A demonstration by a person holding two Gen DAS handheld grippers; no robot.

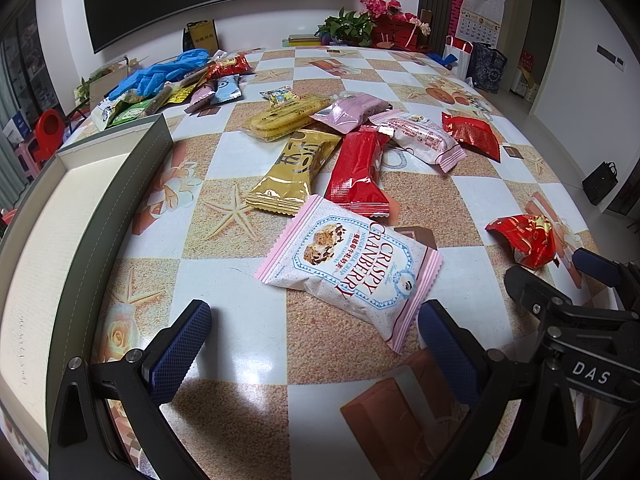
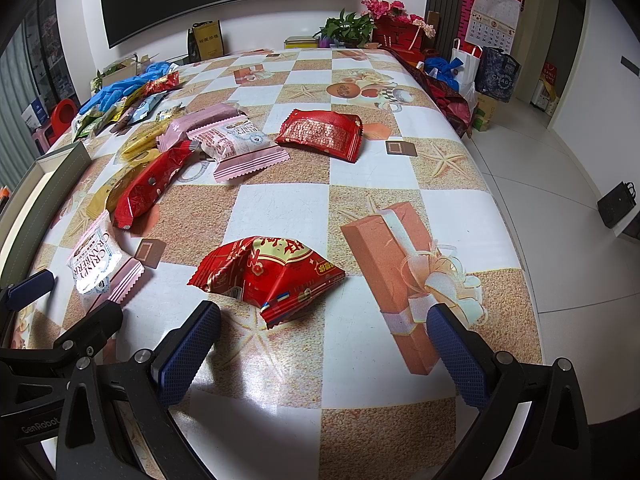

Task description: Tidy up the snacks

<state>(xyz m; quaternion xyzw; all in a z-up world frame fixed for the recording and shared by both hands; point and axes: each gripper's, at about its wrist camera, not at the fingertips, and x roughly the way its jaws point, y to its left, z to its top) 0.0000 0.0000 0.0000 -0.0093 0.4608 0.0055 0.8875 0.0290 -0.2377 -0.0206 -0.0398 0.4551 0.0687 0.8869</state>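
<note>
Snack packets lie scattered on a checkered table. My left gripper is open and empty, just short of a pink Crispy Cranberry packet; that packet also shows in the right wrist view. Beyond it lie a gold packet, a long red packet and a second pink-white packet. My right gripper is open and empty, right behind a crumpled red packet; this packet also shows in the left wrist view. A grey-green open box stands at the left.
A flat red packet lies farther back. More snacks and blue gloves are piled at the far left. Flowers and plants stand at the table's far end. The table edge drops to the floor on the right, with bags beyond.
</note>
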